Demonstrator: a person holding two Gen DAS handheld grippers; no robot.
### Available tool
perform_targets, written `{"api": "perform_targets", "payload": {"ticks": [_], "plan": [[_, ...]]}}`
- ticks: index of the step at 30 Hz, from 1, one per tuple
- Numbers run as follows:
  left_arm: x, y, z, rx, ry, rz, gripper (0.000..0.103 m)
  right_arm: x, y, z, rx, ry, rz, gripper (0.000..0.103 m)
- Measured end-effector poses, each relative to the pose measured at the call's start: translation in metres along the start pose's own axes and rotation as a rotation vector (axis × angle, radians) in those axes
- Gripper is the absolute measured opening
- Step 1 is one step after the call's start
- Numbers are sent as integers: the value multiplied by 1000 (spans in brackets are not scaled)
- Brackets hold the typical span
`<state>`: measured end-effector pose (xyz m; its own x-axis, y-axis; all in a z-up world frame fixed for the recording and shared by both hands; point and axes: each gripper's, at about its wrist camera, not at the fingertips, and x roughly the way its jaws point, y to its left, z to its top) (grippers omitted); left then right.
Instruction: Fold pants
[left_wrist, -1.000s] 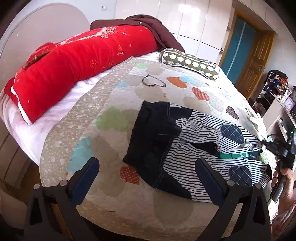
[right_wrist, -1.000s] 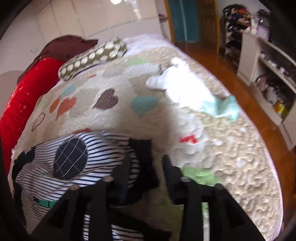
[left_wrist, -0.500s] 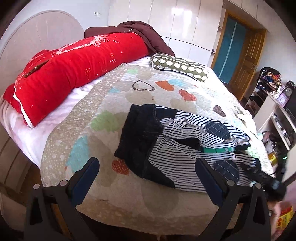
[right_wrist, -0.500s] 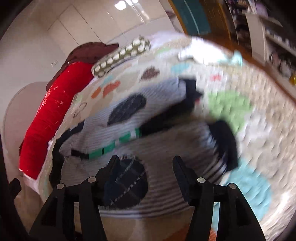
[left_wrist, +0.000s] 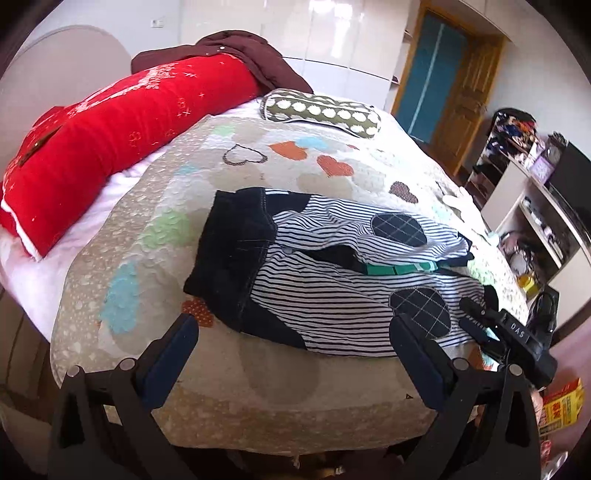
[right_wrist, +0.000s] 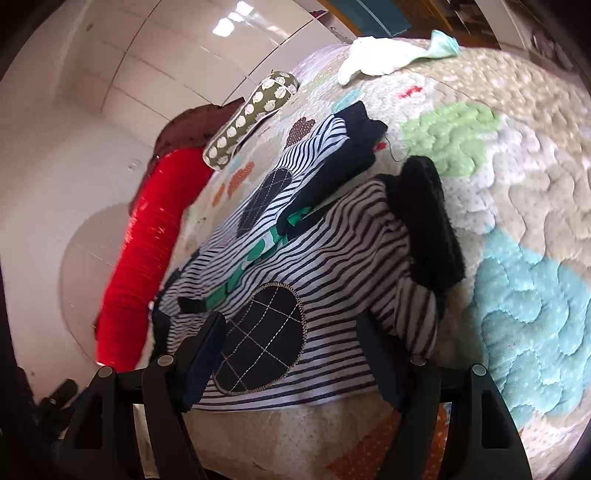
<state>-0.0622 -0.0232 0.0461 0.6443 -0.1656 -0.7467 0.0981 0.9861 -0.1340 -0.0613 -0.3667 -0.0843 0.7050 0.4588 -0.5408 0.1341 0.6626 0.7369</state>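
Black-and-white striped pants (left_wrist: 332, 291) with a dark waist, dark checked knee patches and black cuffs lie spread flat on the quilted bed (left_wrist: 258, 376); they also show in the right wrist view (right_wrist: 332, 280). My left gripper (left_wrist: 295, 354) is open and empty, above the bed's near edge just short of the waist end. My right gripper (right_wrist: 291, 354) is open and empty, over the near leg's knee patch (right_wrist: 262, 343) beside the black cuff (right_wrist: 428, 218). The right gripper also shows in the left wrist view (left_wrist: 506, 336) at the cuff end.
A red bolster (left_wrist: 122, 122), a brown garment (left_wrist: 240, 55) and a green spotted pillow (left_wrist: 321, 110) lie at the bed's head. A white-and-teal garment (right_wrist: 391, 55) lies past the cuffs. Shelves (left_wrist: 535, 206) and a wooden door (left_wrist: 461, 92) stand right.
My right gripper has let go of the far cuff and swung back to the near leg, over the knee patch. My left gripper drew back a little; the pants lie as before.
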Motion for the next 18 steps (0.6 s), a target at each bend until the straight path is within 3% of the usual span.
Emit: {"api": "perform_targets", "payload": {"ticks": [4,7,10,14,18], "plan": [[11,2,2,14,-7,49,103,-8,3,-9,-47,5,-1,76],[21,14,9,-3,5,45,103,-7,15,-10,-142,23,-76,65],[35,27,30,-15,19,34,103,-14,29,-1,-209,39,-90,62],[64,36,72,9,26,24,103,-19,57,39,-368,20,-146,63],[120,28,120,102,67,-19,103,17,84,94,-522,83,-197,64]]}}
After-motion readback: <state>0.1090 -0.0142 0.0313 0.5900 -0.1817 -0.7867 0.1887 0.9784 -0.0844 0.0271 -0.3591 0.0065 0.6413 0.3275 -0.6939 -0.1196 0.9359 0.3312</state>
